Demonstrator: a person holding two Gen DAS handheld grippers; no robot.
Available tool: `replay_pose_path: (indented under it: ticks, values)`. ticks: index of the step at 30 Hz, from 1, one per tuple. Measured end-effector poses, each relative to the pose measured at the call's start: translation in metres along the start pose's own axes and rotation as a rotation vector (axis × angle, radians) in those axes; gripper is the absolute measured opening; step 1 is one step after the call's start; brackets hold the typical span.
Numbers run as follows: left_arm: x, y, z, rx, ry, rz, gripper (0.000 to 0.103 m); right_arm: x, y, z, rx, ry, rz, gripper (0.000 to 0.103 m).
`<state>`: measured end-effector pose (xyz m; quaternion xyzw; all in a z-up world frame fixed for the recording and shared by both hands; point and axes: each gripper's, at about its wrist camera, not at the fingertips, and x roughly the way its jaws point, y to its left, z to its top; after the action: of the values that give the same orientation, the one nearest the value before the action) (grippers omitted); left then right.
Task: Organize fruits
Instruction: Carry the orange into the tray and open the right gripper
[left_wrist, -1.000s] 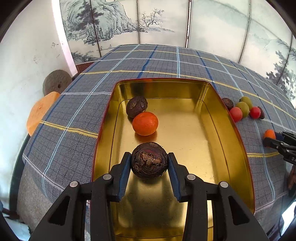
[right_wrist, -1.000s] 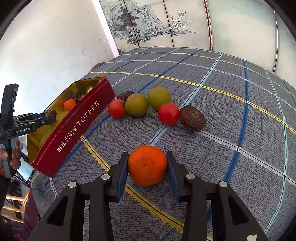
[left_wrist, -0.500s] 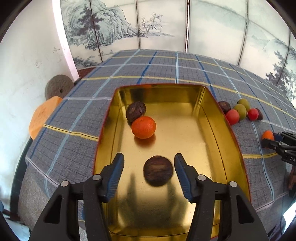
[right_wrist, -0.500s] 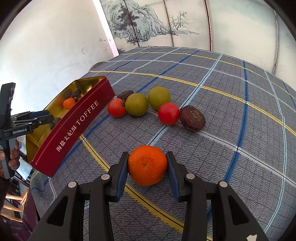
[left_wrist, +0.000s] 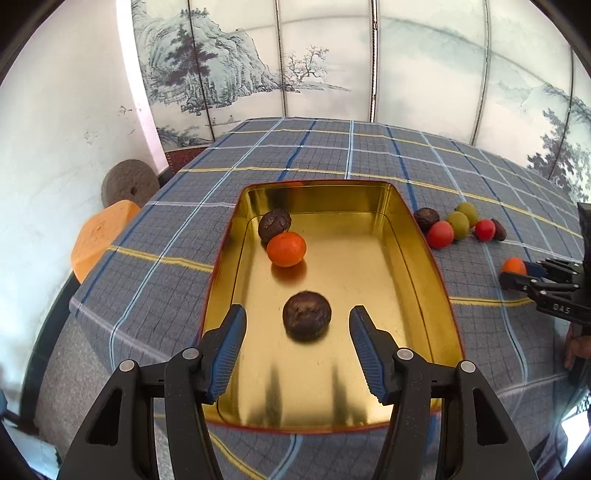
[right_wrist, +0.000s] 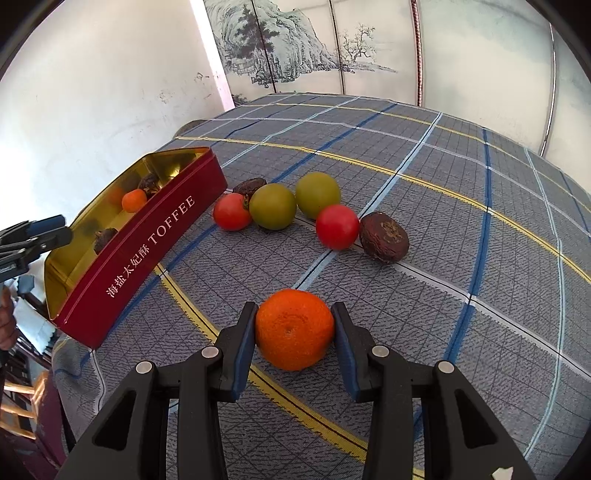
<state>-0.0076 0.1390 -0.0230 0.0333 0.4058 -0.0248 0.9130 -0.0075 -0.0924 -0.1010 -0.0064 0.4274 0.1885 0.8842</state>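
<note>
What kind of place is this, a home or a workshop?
Probably a home: a table under a plaid tablecloth, a painted landscape folding screen behind it, and a toffee tin holding fruit.

A desk (left_wrist: 258, 155) under a grey checked cloth fills the middle. Behind it, far, stands a folding screen (left_wrist: 236, 66) painted with misty mountains and pines. A white plastered wall (left_wrist: 55, 129) rises left, with a round stone disc (left_wrist: 129, 182) and an orange stool (left_wrist: 99, 236) beside it.

left wrist: steeply down into tin (left_wrist: 410, 236) | right wrist: low over tablecloth (right_wrist: 461, 206) (both show tin)
</note>
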Motion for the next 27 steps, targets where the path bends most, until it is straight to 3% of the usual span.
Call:
replay_pose_path:
  ticks: [7,15,19,27]
  values:
    - [-0.021,0.003,-0.016,-0.016,-0.019,0.021,0.059,-0.019,0.016,-0.006,0.056,-0.031,0.087,0.037]
    - [-0.034,0.014,-0.026,-0.064,-0.031,0.04,0.06,-0.054,0.093,0.034,-0.099,-0.11,0.234,0.038]
    - [-0.039,0.021,-0.03,-0.087,-0.035,0.054,0.06,-0.04,0.137,0.046,-0.194,-0.078,0.28,0.038]
    - [-0.051,0.036,-0.04,-0.111,-0.045,0.098,0.065,0.006,0.193,0.055,-0.257,0.014,0.334,0.038]
